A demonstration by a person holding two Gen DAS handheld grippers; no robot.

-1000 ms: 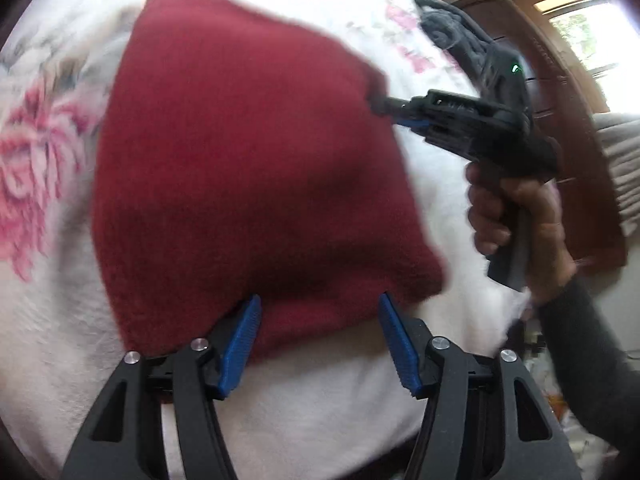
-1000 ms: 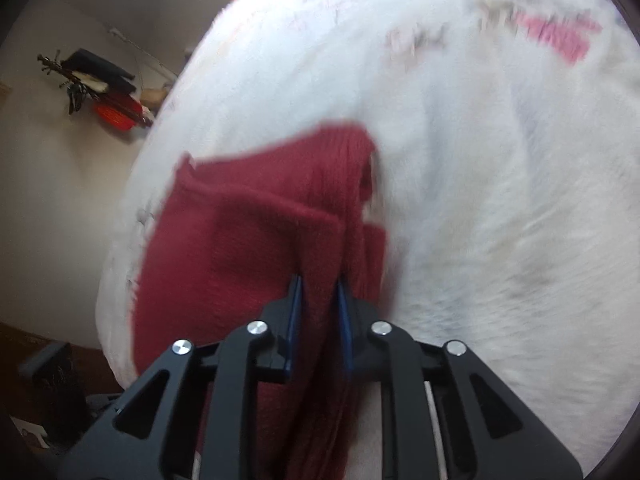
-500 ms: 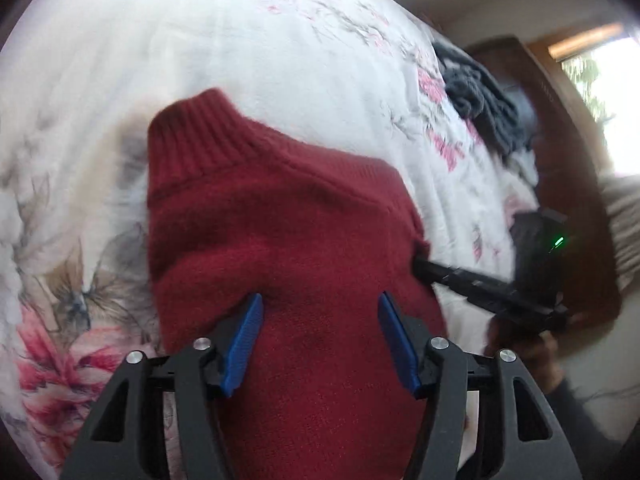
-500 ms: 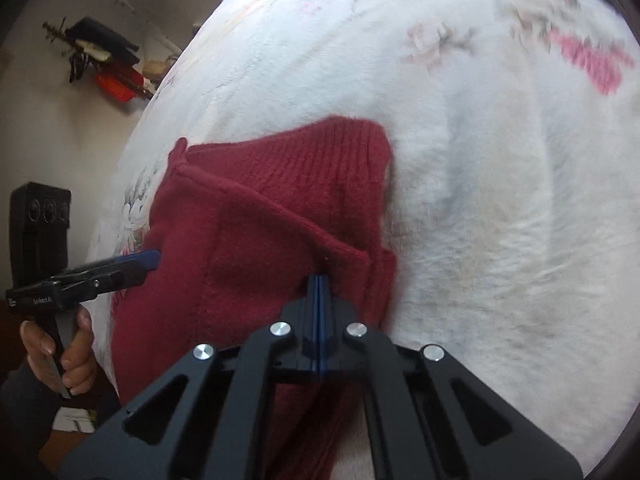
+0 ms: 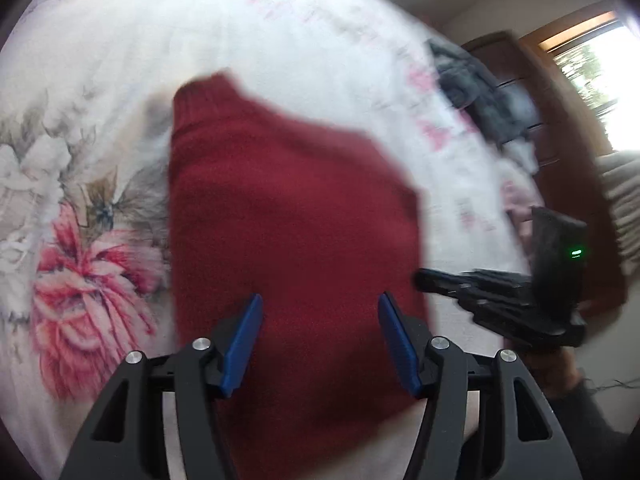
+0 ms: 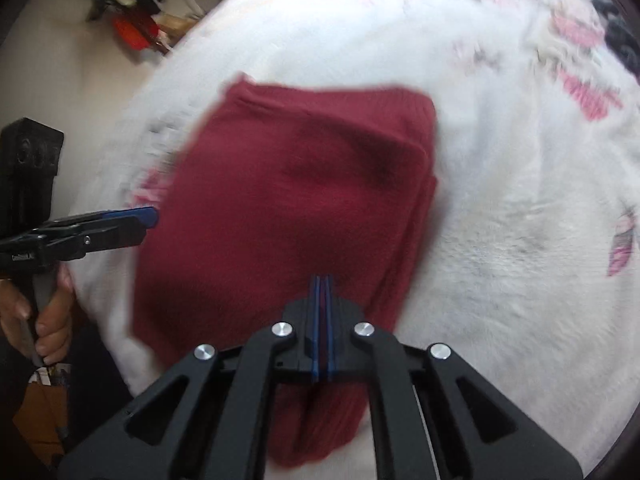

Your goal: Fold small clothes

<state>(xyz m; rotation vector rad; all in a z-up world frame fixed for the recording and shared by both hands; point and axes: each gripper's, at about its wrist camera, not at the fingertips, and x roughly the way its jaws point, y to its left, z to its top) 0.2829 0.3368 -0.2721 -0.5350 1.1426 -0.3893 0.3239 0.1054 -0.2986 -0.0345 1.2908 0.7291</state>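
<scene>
Sweater [image 6: 288, 208] edge perhaps beside left gripper [image 6: 150, 216]

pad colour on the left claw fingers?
Blue pads on black arms of the left claw; clearest in the left wrist view.

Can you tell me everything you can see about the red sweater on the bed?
The red sweater is dark red, fuzzy knit that looks like wool, with a ribbed band along its far edge. It lies folded into a rough rectangle on the white flowery blanket, layers showing at one side. The left gripper is open above its near part. The right gripper is shut over it; I cannot tell if it pinches any cloth.
</scene>
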